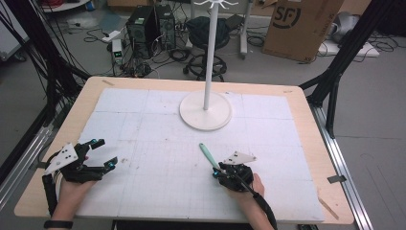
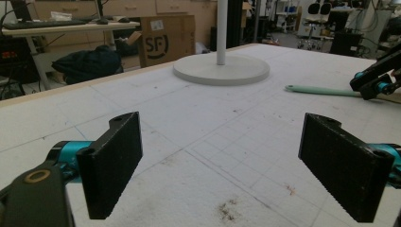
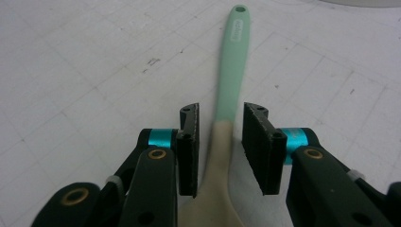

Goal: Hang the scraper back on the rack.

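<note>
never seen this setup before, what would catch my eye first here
The tall white stand rises from its round base at the far middle of the white mat. Nearer, right of centre, a spatula with a mint-green handle lies flat, and the right gripper has its jaws on either side of its neck, not clearly closed on it. The left gripper sits at the near left with its jaws wide apart over bare mat.

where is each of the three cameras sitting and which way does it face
High view: above the person's side, looking forward and down at the table; both forearms, left gripper and right gripper enter below.
Left gripper view: low over the mat, facing the white stand; own jaws wide apart.
Right gripper view: looks down along its jaws flanking the spatula.
All share the spatula.
</note>
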Motion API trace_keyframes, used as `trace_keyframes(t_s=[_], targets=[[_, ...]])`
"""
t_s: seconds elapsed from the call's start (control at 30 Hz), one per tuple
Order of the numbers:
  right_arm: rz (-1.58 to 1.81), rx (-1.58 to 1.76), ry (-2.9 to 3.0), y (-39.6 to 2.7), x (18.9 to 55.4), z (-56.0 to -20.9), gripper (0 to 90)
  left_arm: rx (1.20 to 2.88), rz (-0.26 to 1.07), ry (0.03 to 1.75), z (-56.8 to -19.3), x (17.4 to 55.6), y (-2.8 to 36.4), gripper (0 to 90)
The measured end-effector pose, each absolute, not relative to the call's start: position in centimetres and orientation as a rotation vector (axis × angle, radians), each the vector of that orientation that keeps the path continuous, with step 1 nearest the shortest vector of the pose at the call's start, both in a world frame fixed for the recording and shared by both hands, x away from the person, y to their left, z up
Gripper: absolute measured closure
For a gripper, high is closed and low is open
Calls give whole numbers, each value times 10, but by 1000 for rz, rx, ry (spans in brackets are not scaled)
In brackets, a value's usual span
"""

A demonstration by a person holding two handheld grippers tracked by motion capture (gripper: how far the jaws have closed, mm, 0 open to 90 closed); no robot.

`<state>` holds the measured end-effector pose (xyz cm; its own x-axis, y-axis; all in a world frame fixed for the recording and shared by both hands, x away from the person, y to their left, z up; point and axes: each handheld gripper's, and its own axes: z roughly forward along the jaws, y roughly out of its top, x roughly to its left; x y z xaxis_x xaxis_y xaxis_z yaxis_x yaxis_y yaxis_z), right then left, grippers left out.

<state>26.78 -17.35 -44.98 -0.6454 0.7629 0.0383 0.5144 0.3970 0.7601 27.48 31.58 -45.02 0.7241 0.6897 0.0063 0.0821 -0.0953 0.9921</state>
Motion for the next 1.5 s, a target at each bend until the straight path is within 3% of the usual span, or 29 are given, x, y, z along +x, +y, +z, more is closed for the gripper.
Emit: trace_keyframes(t_s=[0.23, 1.0, 1.2, 1.5], targets=[[1114, 1123, 2351, -173, 267, -450, 780, 1610, 573, 638, -450, 275, 316, 149], [1291, 1149, 2334, -195, 279, -438, 814, 1610, 576, 641, -450, 275, 315, 150], [1392, 1145, 2291, -209, 284, -417, 815, 1609, 576, 641, -450, 275, 315, 150], [1510, 1139, 2211, -238, 300, -359, 814, 1609, 576, 640, -450, 275, 315, 150]])
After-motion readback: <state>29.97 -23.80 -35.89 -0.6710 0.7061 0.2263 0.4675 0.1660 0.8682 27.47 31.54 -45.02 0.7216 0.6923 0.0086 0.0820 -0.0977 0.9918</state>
